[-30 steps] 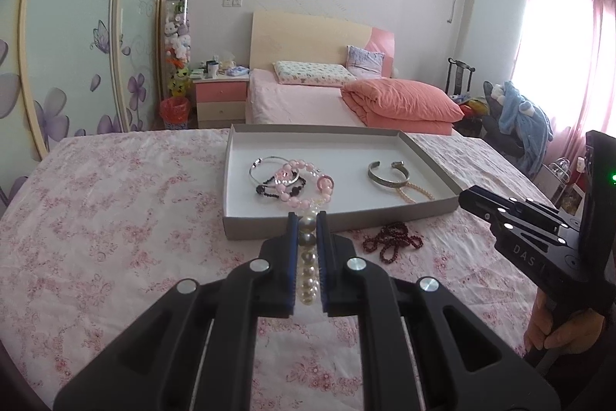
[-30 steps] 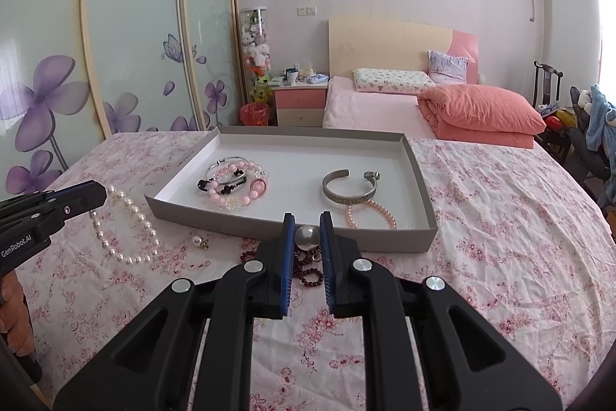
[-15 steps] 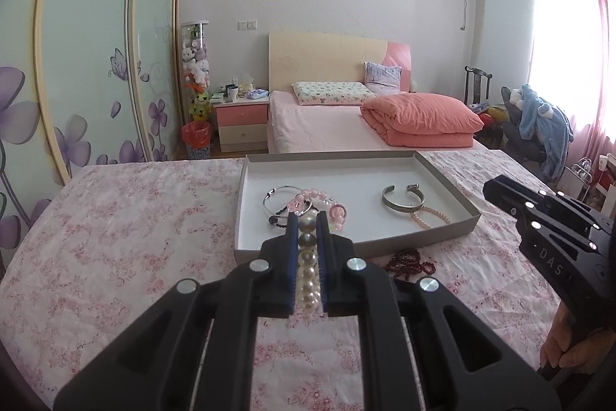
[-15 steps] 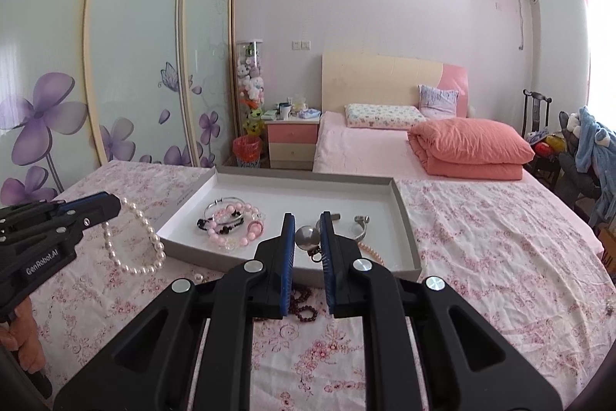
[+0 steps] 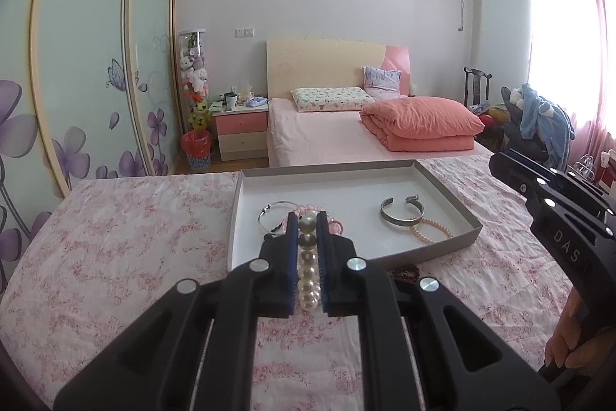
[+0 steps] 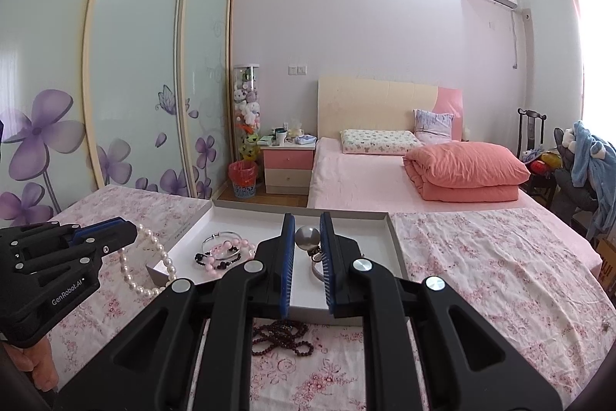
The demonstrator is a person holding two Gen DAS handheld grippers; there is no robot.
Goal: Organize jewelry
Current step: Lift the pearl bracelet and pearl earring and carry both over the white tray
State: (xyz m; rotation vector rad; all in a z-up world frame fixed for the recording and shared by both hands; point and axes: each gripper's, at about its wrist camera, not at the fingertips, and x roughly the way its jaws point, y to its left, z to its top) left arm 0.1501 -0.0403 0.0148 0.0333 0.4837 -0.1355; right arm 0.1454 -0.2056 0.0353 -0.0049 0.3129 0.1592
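Note:
My left gripper (image 5: 308, 224) is shut on a white pearl necklace (image 5: 308, 268); the strand hangs from it above the bedspread in the right wrist view (image 6: 148, 268). My right gripper (image 6: 307, 230) is shut on a grey pearl pendant (image 6: 307, 238) and holds it over the grey tray (image 6: 396, 249). The tray (image 5: 442, 195) holds a silver bangle (image 5: 275, 214), pink bead bracelets (image 6: 227, 253), a silver cuff (image 5: 400, 214) and a thin pink pearl bracelet (image 5: 431, 232). A dark red bead necklace (image 6: 281, 336) lies on the bedspread in front of the tray.
The tray sits on a pink floral bedspread (image 5: 115, 237). Beyond it stand a pink bed (image 5: 346, 130) with a folded quilt, a nightstand (image 5: 240, 126), a red bin (image 5: 197, 149) and sliding wardrobe doors (image 5: 96, 83) at left.
Both grippers have risen and tilted up; the pearl necklace has lifted off the bedspread and now hangs. The right gripper has carried the pendant over the tray.

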